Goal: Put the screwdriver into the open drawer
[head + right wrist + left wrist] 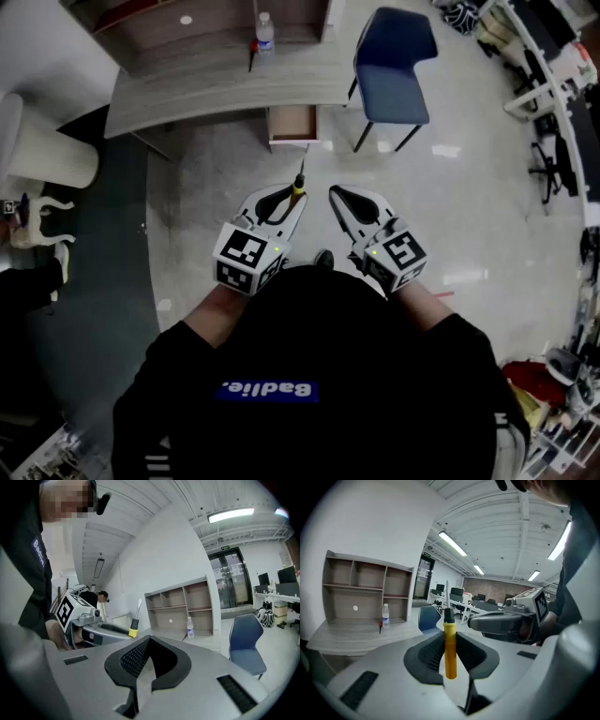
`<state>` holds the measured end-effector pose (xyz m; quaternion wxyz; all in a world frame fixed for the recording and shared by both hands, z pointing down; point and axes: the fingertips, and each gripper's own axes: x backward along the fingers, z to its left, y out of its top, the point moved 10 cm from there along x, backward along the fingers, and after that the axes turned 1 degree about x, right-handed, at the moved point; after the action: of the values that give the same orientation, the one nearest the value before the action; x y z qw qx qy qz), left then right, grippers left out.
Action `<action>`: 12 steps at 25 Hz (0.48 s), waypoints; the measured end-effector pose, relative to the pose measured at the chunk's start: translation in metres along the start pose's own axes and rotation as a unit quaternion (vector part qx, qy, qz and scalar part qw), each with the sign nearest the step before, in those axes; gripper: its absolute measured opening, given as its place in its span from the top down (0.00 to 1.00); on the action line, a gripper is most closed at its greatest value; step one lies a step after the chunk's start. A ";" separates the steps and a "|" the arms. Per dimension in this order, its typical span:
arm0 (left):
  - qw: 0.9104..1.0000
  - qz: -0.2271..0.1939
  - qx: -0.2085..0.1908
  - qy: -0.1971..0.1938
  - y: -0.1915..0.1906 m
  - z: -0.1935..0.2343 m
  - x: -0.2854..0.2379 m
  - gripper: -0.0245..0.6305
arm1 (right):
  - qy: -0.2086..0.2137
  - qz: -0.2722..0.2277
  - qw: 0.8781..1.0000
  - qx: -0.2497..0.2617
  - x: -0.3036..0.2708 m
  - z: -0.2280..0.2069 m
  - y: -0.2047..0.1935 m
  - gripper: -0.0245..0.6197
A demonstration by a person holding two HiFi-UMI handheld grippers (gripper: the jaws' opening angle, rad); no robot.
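**A:** Head view first. Where's the screwdriver (298,186)?

**B:** It's in my left gripper (281,200), low in front of me, with the tip pointing ahead toward the drawer (292,122). The drawer is pulled out from under the surface (187,89) with its open side up, and it is well apart from the tool. My right gripper (343,199) sits just beside the left.

**A:** And the left gripper view?

**B:** The jaws are clamped on the yellow handle (450,645), one pad on each side, at about mid-length. The butt hangs below the pads, and the black collar and metal shaft (447,595) stand up above them. I'd judge it light and rigid, with nothing to break. The handle looks smooth and round, though, so it could swivel or slide between the pads if I jolt it. I think the handle is the right place to hold it, because the thin shaft would give the pads little to bite on.

**A:** Right gripper view?

**B:** Those jaws are together with nothing between them. Off to the left I can see the other gripper with the tool sticking up out of it.

**A:** Any worry about the drop?

**B:** The drawer looks narrow from above. I'd expect to line the tool up along its length and set it in low, since a hard tool like this would likely clatter or roll.
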<state>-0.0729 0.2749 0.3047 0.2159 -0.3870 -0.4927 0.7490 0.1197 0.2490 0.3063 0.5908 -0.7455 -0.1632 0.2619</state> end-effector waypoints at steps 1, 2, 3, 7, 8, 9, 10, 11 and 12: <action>1.000 0.000 0.000 0.000 0.001 0.000 0.001 0.85 | 0.000 0.000 1.000 0.001 0.000 0.000 0.001 0.92; 1.000 -0.001 -0.001 0.000 0.002 -0.001 0.002 0.85 | 0.001 -0.001 1.000 0.001 0.000 0.001 0.003 0.92; 1.000 -0.001 -0.001 0.000 0.002 -0.001 0.002 0.85 | 0.001 -0.001 1.000 0.002 0.001 0.001 0.003 0.92; 1.000 -0.004 -0.002 -0.003 0.004 0.000 0.003 0.85 | -0.001 0.001 1.000 0.002 0.000 0.003 0.005 0.92; 1.000 -0.004 -0.002 -0.003 0.004 0.000 0.003 0.85 | -0.001 0.001 1.000 0.002 0.000 0.003 0.005 0.92; 1.000 -0.004 -0.002 -0.004 0.004 0.000 0.003 0.85 | -0.001 0.000 1.000 0.002 0.000 0.003 0.006 0.92; 1.000 -0.004 -0.002 -0.004 0.005 0.000 0.003 0.85 | -0.002 0.001 1.000 0.001 -0.001 0.003 0.006 0.92; 1.000 -0.004 -0.002 -0.005 0.006 0.000 0.003 0.85 | -0.002 0.001 1.000 0.001 -0.001 0.003 0.006 0.92; 1.000 -0.004 -0.002 -0.005 0.006 0.001 0.004 0.85 | -0.002 0.002 1.000 -0.001 -0.002 0.003 0.006 0.92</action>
<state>-0.0753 0.2744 0.2982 0.2157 -0.3813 -0.4969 0.7492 0.1160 0.2492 0.3003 0.5893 -0.7457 -0.1631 0.2646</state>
